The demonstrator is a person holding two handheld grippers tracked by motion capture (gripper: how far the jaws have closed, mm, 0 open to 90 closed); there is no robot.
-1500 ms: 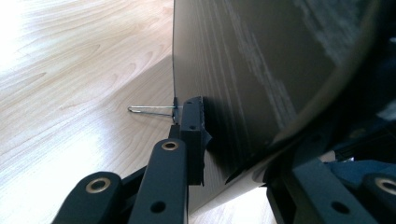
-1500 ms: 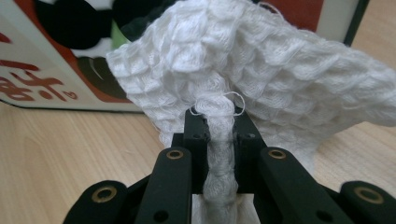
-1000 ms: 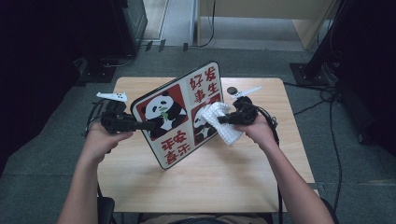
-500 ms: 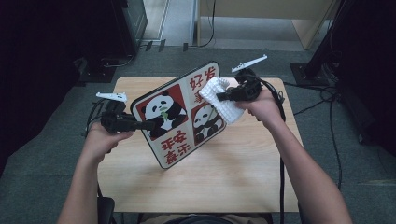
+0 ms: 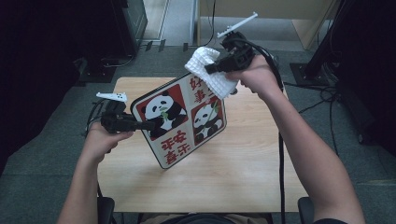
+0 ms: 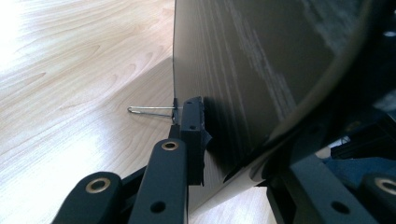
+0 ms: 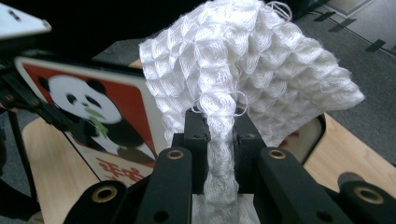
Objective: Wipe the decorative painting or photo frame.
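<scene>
A rounded board point(image 5: 177, 122) printed with pandas and red characters stands tilted on its lower edge on the wooden table point(image 5: 243, 163). My left gripper point(image 5: 145, 125) is shut on the board's left edge; in the left gripper view the jaws point(image 6: 224, 135) clamp the dark back side of the board point(image 6: 252, 65) beside a thin wire loop point(image 6: 149, 110). My right gripper point(image 5: 211, 70) is held high over the board's far corner, shut on a white waffle-weave cloth point(image 5: 215, 83). In the right gripper view the cloth point(image 7: 243, 60) bunches between the jaws point(image 7: 219, 126), above the board point(image 7: 93, 107).
A black cable point(image 5: 280, 140) trails from the right gripper along the forearm. Grey carpet surrounds the table, with a dark cabinet point(image 5: 126, 23) at the back left, a wooden desk point(image 5: 280, 18) behind and dark equipment with cables point(image 5: 336, 93) at the right.
My right gripper has lifted the cloth off the board's face, up and toward the far edge. The left gripper and the board have stayed put.
</scene>
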